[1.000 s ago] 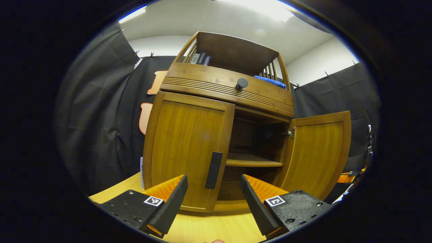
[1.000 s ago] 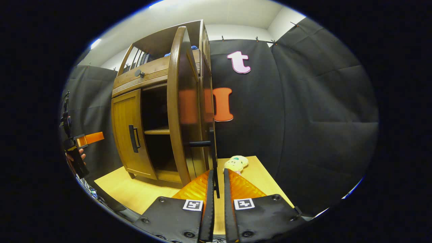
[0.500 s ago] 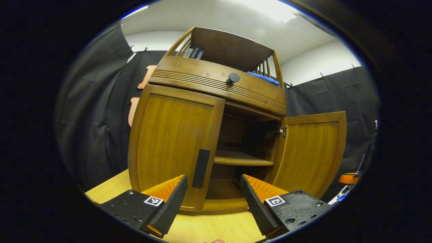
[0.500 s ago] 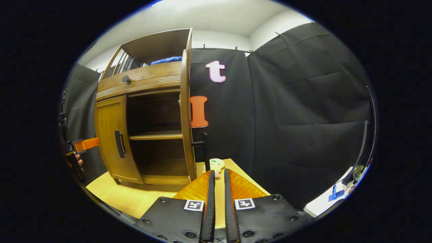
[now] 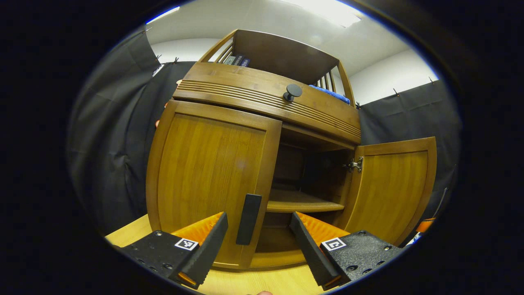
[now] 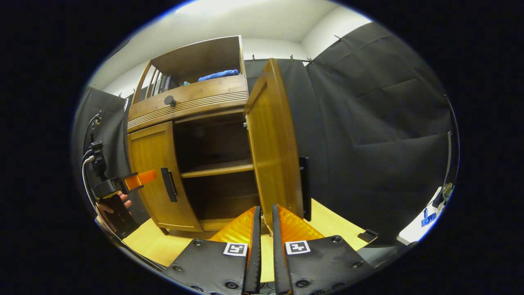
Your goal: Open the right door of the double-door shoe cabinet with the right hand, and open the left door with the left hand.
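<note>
Looking across a pale wooden bench [image 5: 262, 282] in a booth hung with black cloth under a white ceiling, we are facing the shoe cabinet [image 5: 254, 164], which is filling the middle of the left gripper view. It is made of warm brown wood with vertical grain, a ribbed band across its drawer front, and a round dark knob [image 5: 292, 91] on it. In the open top compartment we are seeing a blue cloth [image 5: 329, 92] at the right and some books [image 5: 236, 60] at the left, too small to make out.

The left door [image 5: 208, 180] is sitting shut, its flat dark handle [image 5: 248, 218] showing between the fingers of the left hand-held gripper [image 5: 257, 241], whose jaws are standing wide apart and holding nothing. The right door [image 5: 389, 188] is swinging wide open at the right, baring a shelf [image 5: 299, 203] and a dark interior.

In the right gripper view, the right hand-held gripper [image 6: 263, 237] is showing its jaws nearly together with a thin gap, gripping nothing, just before the open door's lower edge [image 6: 274, 164]. At the left edge a hand [image 6: 112, 205] is holding the other gripper, partly cut off.
</note>
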`<state>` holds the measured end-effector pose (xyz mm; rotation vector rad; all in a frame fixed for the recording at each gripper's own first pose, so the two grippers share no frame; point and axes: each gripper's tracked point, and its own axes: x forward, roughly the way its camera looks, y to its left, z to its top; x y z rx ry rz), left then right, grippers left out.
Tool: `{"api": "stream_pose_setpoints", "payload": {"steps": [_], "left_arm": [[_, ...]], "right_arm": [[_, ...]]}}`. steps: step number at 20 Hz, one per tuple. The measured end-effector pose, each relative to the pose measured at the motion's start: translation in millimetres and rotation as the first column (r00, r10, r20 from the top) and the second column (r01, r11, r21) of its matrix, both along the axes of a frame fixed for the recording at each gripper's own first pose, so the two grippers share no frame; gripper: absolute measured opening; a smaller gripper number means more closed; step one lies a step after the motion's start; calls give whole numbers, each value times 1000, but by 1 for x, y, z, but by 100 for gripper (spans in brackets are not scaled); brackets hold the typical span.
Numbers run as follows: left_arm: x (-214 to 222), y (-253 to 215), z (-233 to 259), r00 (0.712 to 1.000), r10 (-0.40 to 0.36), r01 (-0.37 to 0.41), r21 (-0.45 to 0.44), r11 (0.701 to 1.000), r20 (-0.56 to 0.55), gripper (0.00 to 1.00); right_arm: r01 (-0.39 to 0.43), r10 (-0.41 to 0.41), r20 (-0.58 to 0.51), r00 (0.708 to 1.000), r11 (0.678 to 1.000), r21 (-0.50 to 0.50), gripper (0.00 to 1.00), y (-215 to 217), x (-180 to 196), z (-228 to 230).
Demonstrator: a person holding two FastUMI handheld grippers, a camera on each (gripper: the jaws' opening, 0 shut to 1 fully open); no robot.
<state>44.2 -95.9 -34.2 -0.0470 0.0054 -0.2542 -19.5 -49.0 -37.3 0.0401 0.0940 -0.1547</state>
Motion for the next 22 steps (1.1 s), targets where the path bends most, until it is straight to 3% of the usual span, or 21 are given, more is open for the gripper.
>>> {"api": "stream_pose_setpoints", "payload": {"steps": [1,4,7,8,14,16,17,22], "left_arm": [[10,-1,-5,1000,7,-7,12,1000,-7,98],[29,1,-17,999,26,-25,20,999,-22,91],[51,1,-22,999,37,-36,39,999,-32,94],[56,1,-24,999,39,-37,47,998,-36,94],[81,3,-43,997,73,-71,66,995,-26,91],[90,3,-47,996,85,-83,64,995,-32,91],[94,2,-50,995,88,-85,61,994,-37,91],[106,10,-60,988,136,-132,56,990,-71,90]], "right_arm": [[-8,8,-2,1000,1000,-1,32,4,1,0],[-31,31,-2,1000,999,-21,66,9,10,4],[-22,22,-2,1000,1000,-17,100,8,18,8],[-31,31,0,1000,999,-7,89,11,21,9],[-46,46,-2,999,998,-30,88,19,30,7],[-60,60,-4,998,997,-53,97,26,30,5],[-67,67,-5,998,996,-59,89,29,29,5],[-68,69,10,998,996,-64,89,30,34,12]]}}
